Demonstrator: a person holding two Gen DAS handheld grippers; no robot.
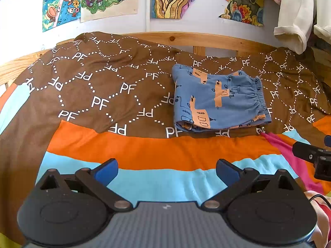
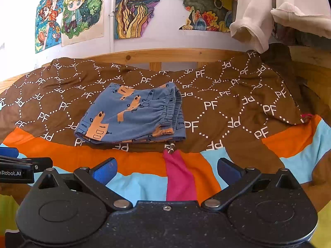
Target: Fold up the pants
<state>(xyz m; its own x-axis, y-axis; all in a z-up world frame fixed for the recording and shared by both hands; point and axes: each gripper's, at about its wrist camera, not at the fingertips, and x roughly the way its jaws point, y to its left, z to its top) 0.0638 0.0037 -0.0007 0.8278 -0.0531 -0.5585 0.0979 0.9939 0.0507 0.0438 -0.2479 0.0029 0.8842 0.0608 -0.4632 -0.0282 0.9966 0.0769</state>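
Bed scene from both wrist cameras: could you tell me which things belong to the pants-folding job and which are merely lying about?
Belongs to the job:
- blue pants, folded on the bedspread
- left gripper, open
- right gripper, open

Just lying about:
- wall drawings
- hanging white garment
- wooden bed frame
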